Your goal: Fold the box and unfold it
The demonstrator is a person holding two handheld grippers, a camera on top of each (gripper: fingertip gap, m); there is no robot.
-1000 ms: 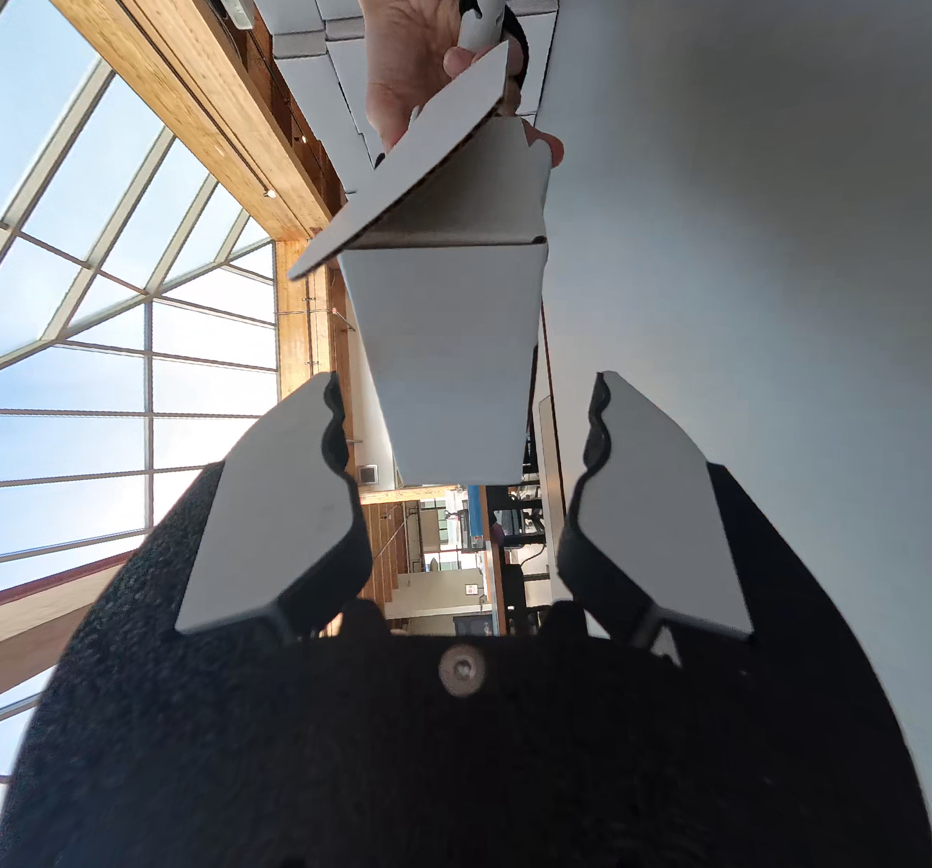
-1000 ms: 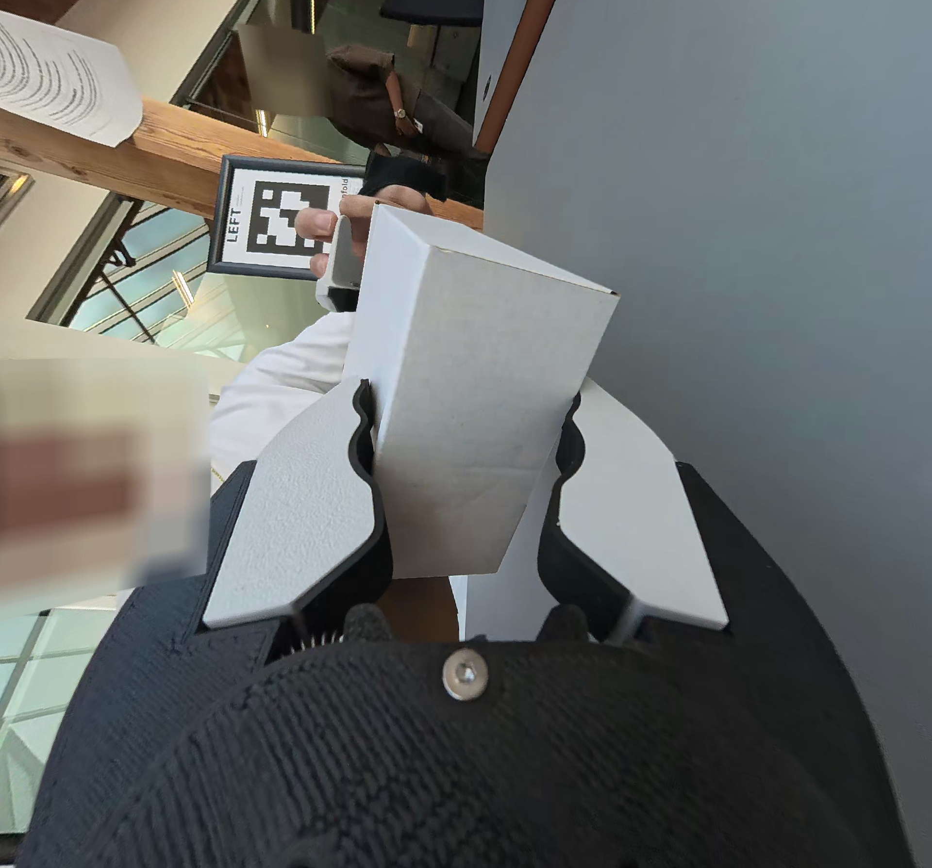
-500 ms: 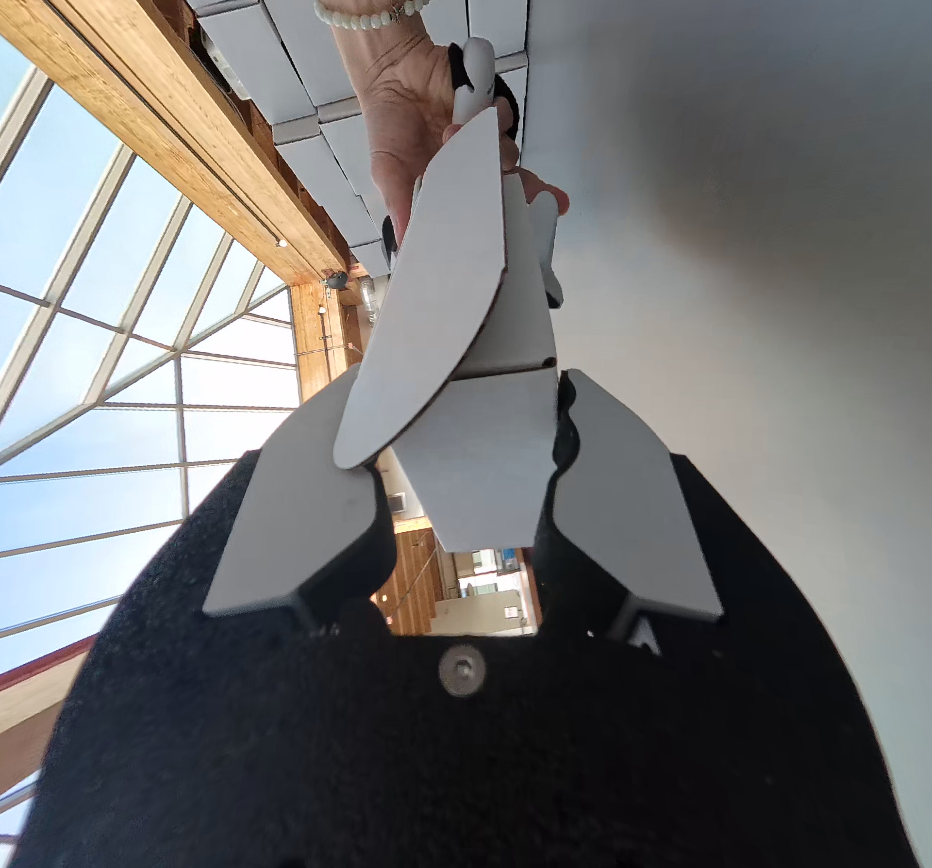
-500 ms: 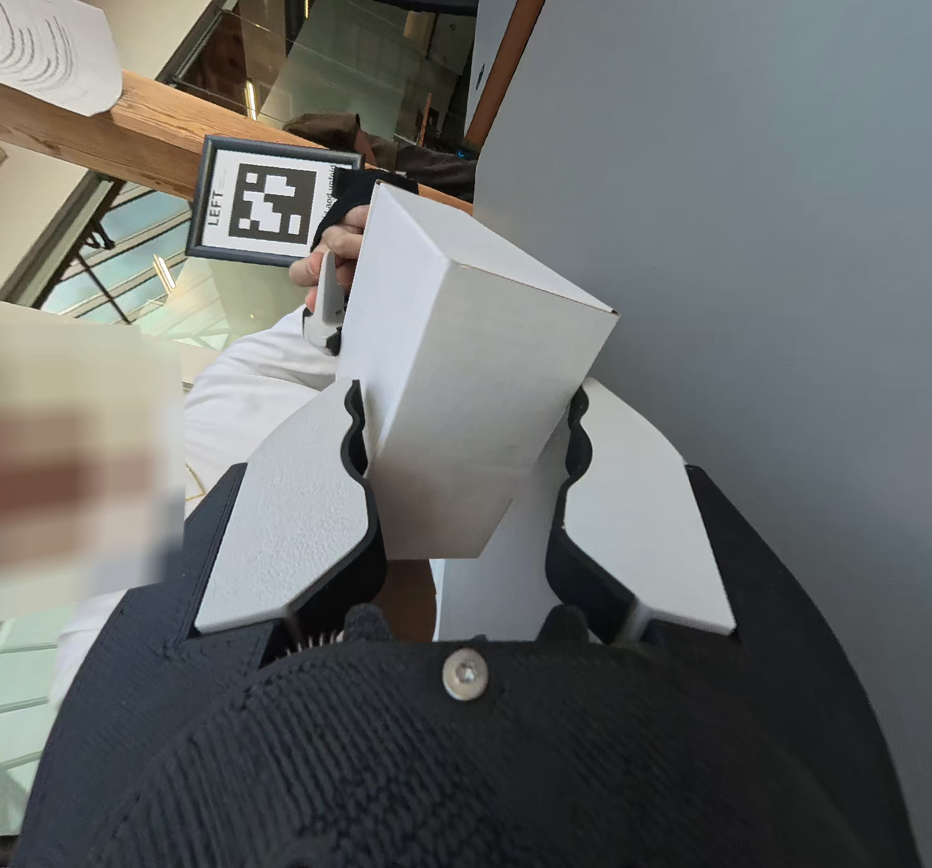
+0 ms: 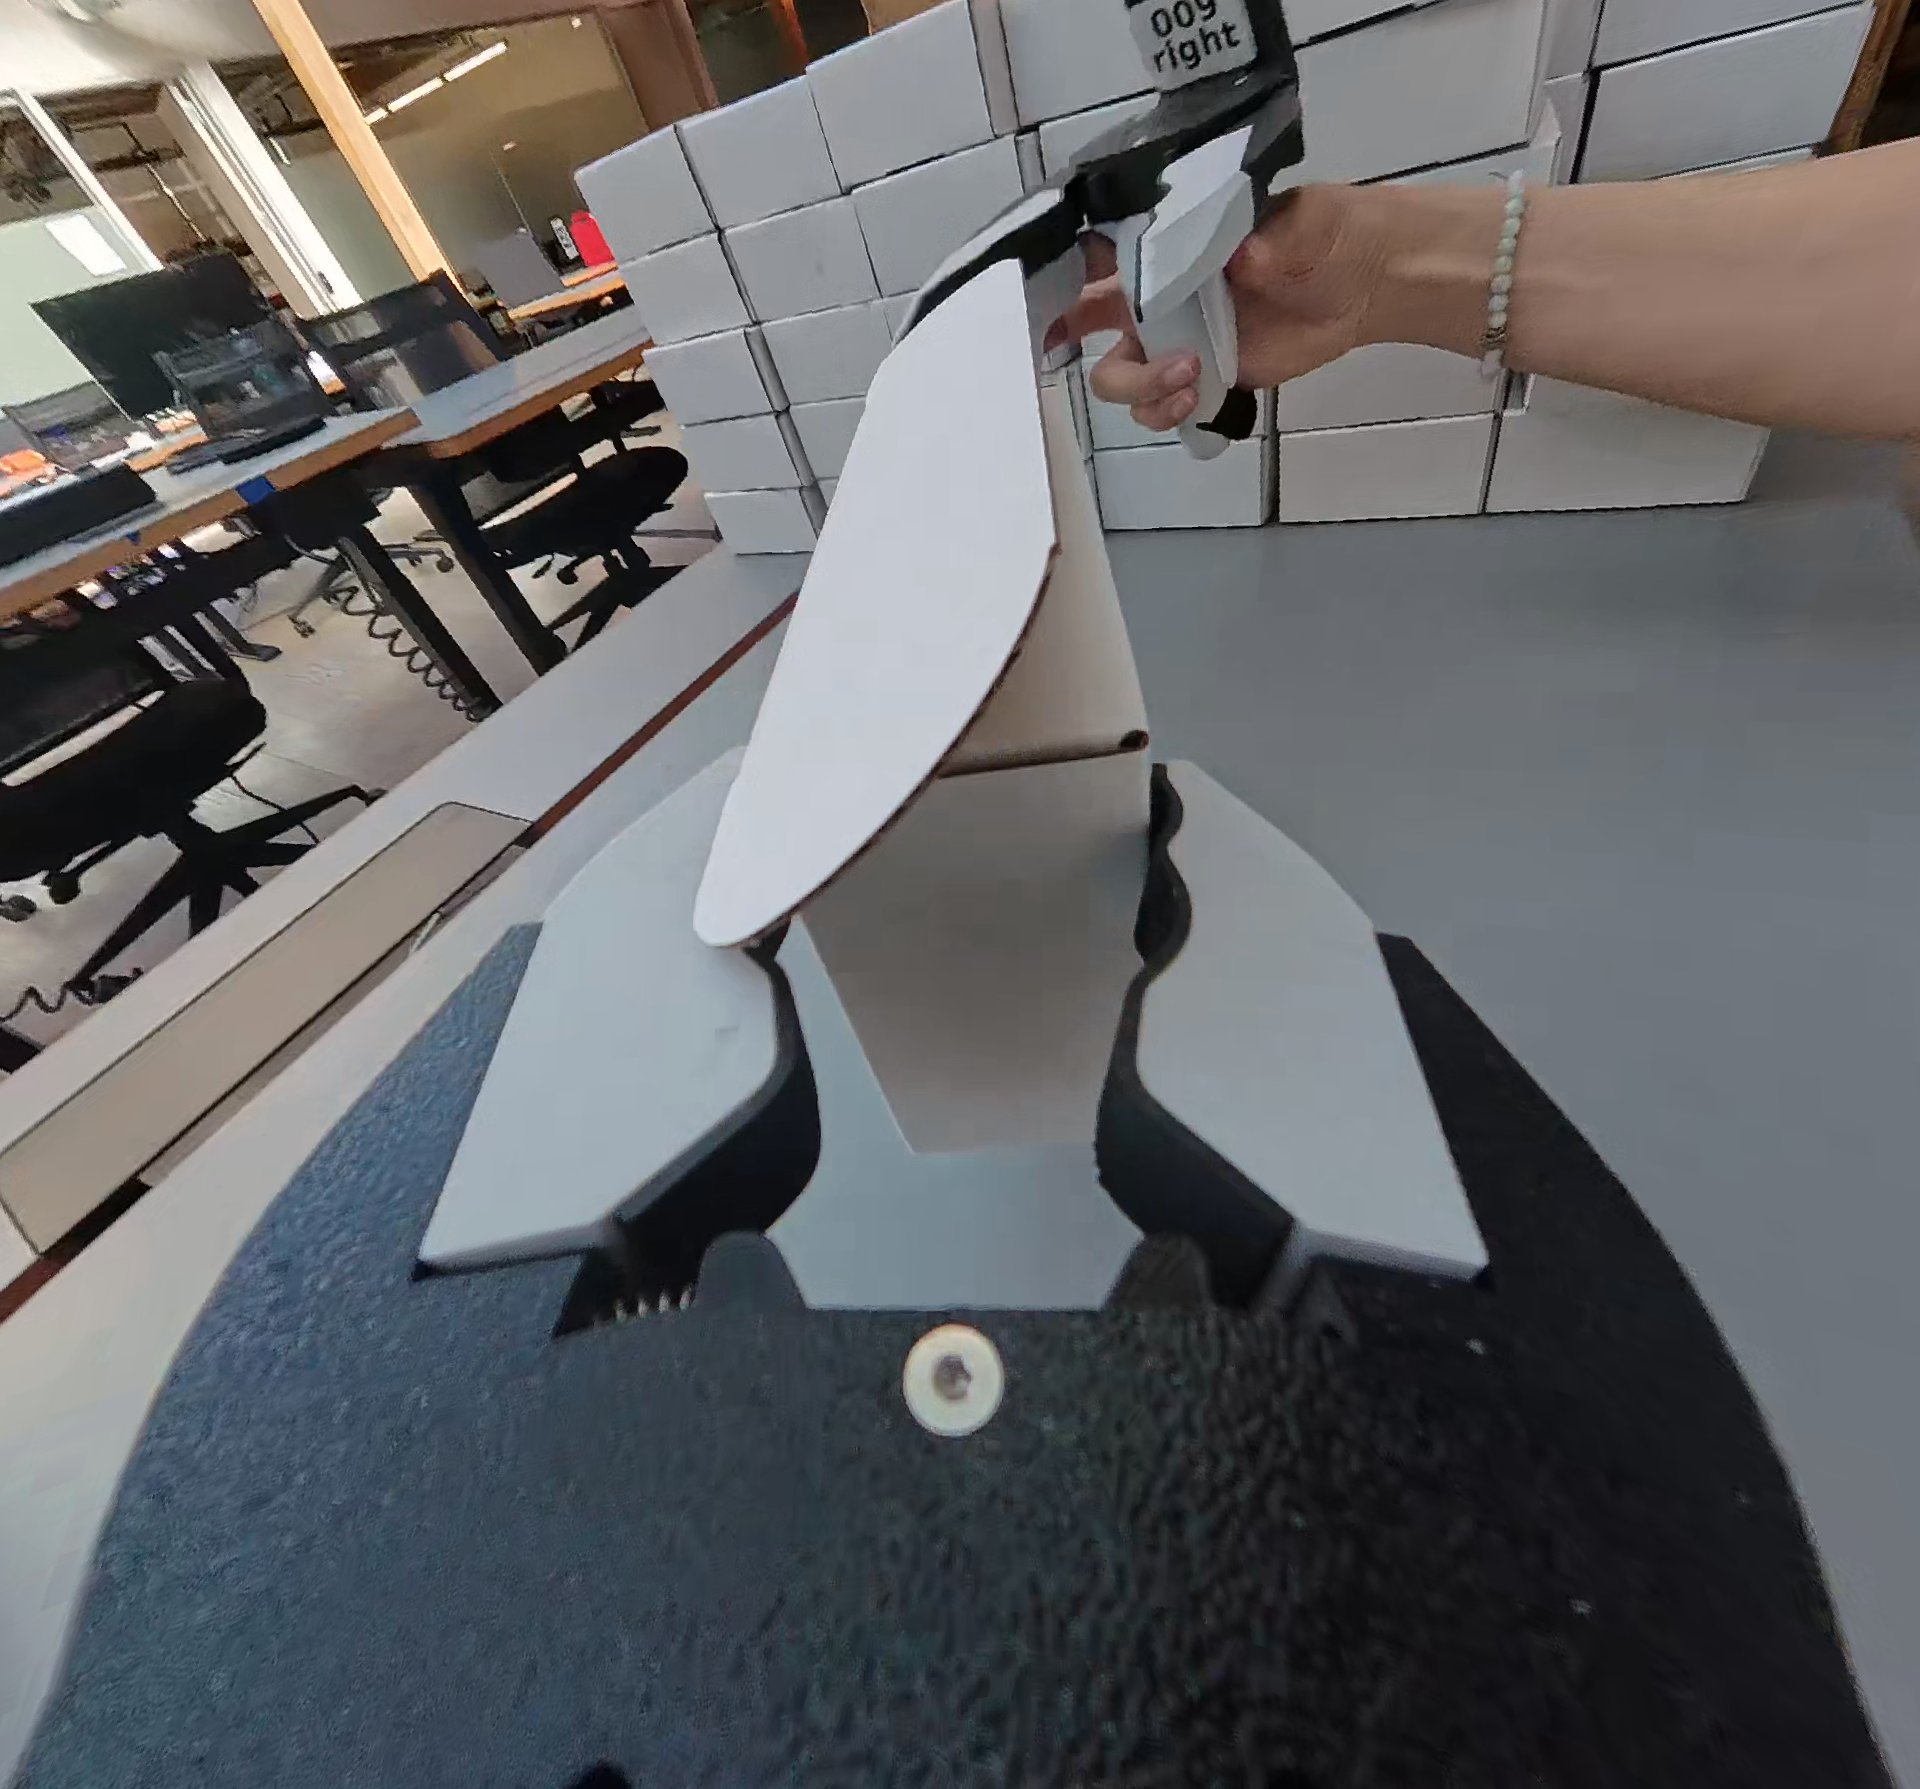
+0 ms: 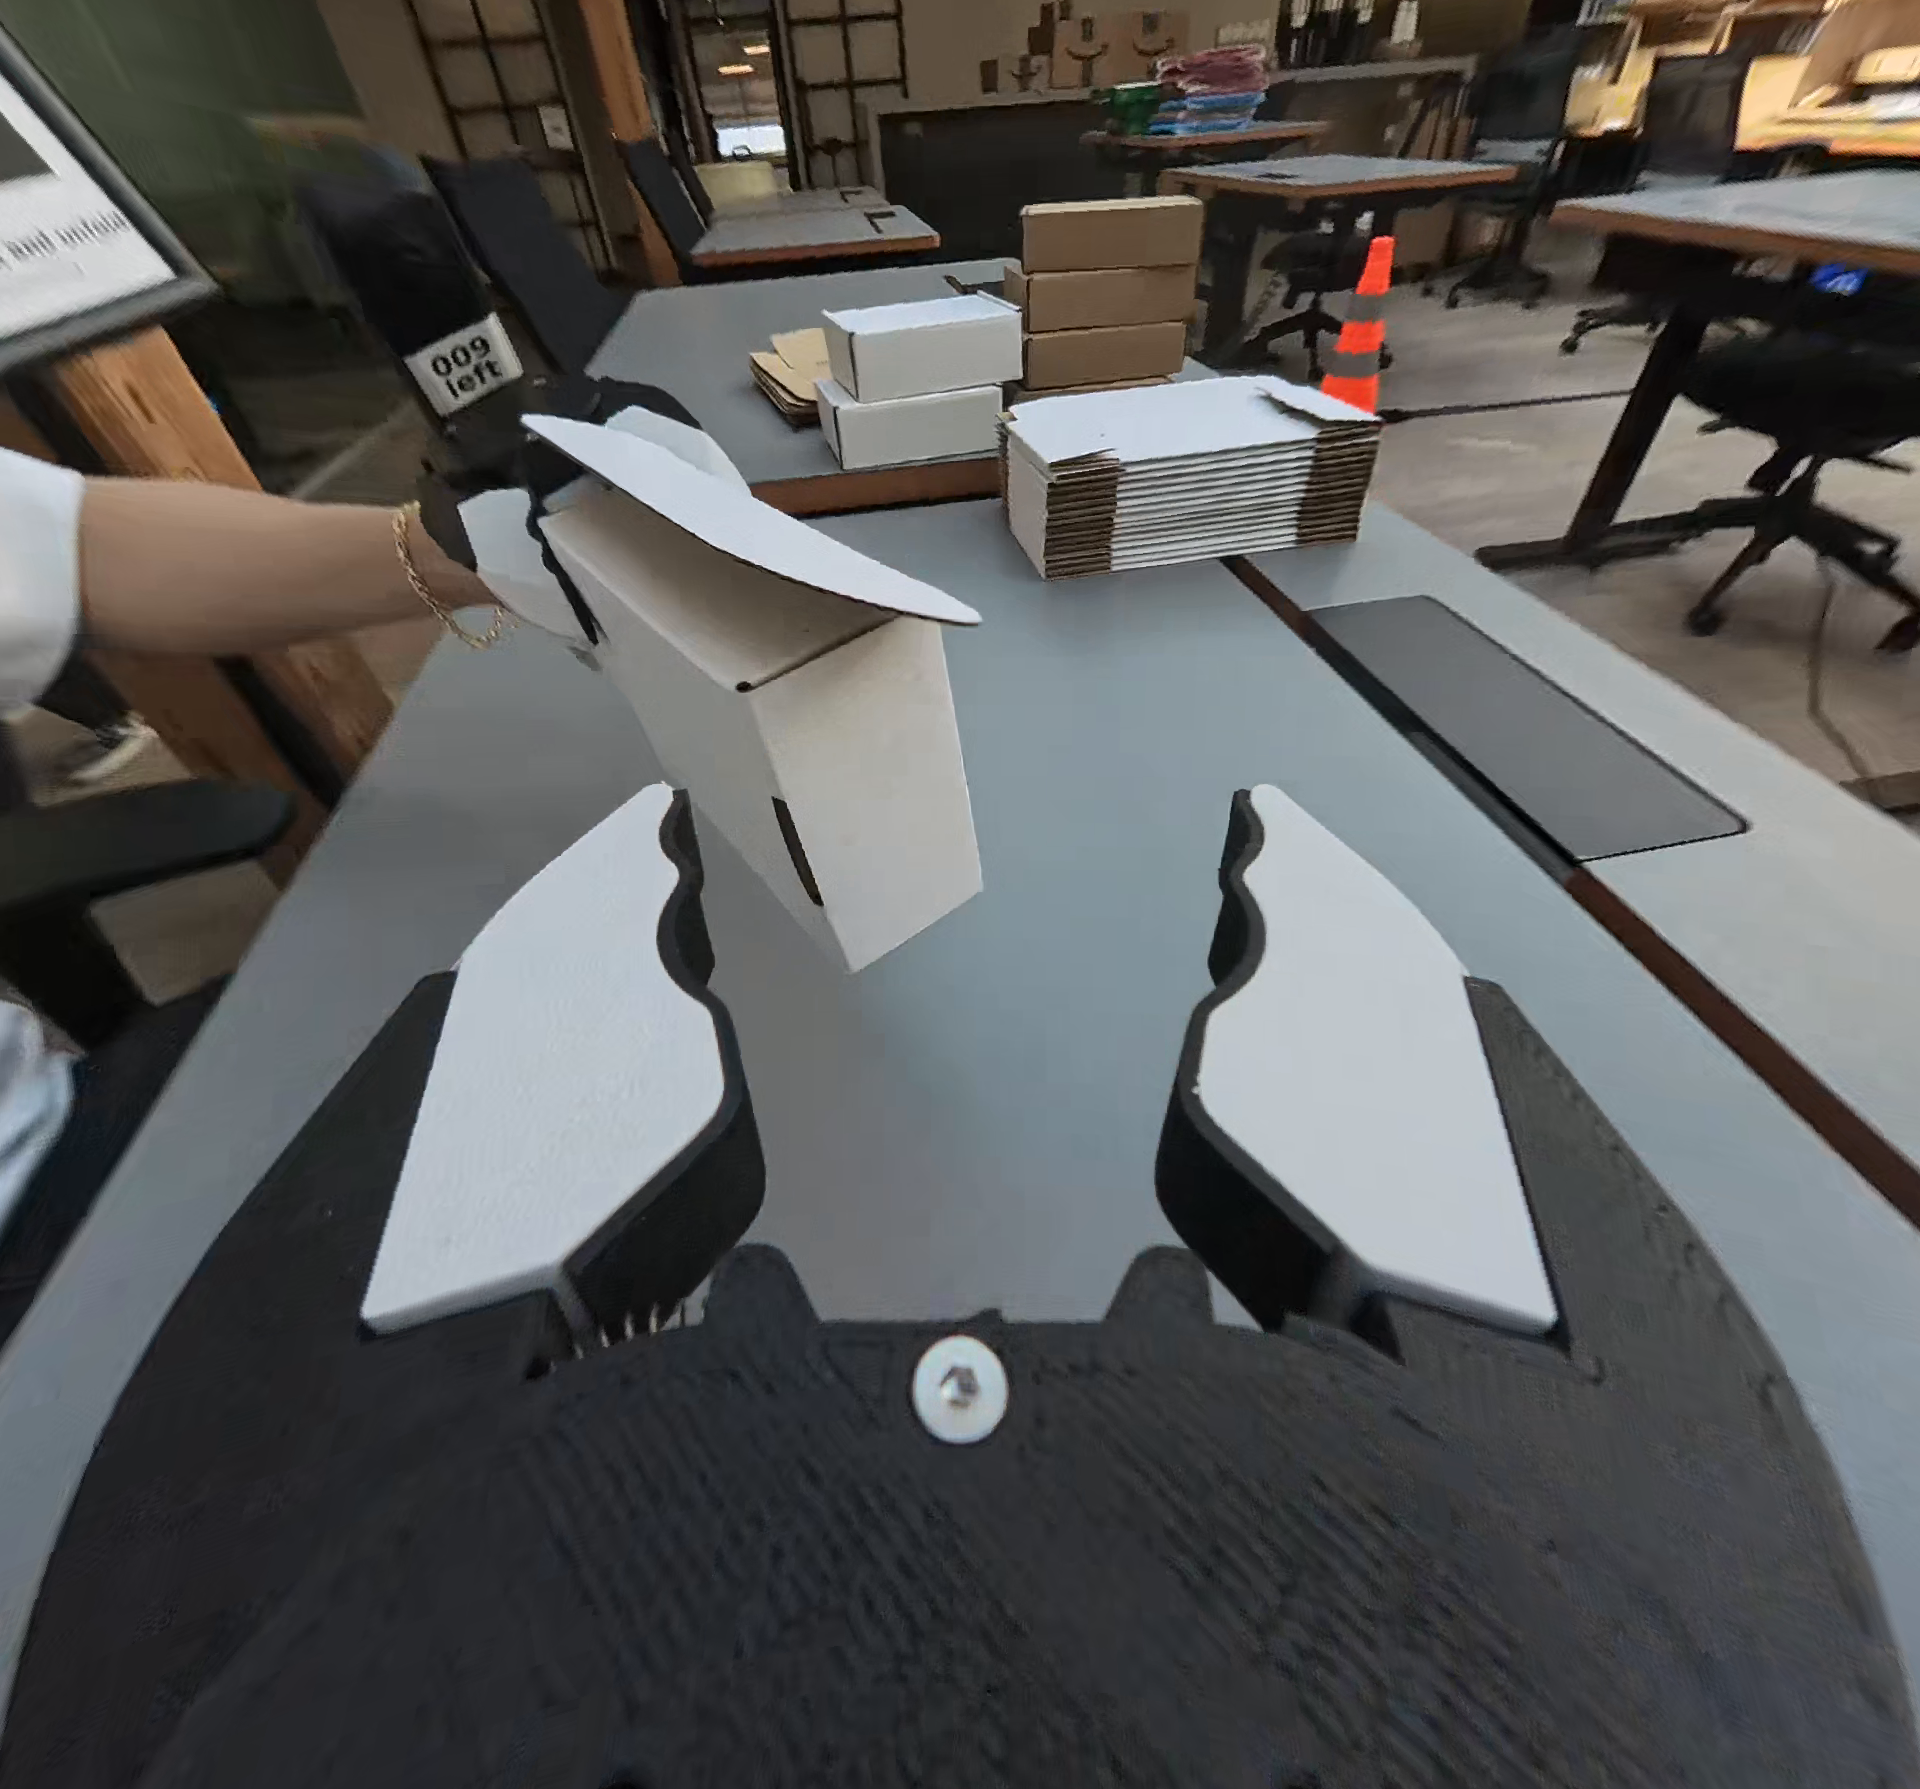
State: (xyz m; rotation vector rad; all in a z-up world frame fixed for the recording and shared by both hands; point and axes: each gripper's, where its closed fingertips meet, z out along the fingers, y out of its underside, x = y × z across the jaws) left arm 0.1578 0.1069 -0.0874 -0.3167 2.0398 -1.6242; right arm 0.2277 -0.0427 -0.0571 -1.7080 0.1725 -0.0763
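Box (image 5: 977, 960) pinched in left hand-held gripper (image 5: 961, 918); right hand-held gripper (image 6: 961, 908) apart, open

Warehouse-style workshop/office — stacked white boxes (image 5: 1382, 181), desks (image 6: 1340, 176), office chairs (image 5: 582, 513), traffic cone (image 6: 1363, 326).

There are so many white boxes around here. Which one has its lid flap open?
The white box held up over the grey table, between the two grippers. Its curved lid flap sticks out; the stacked white boxes behind are closed.
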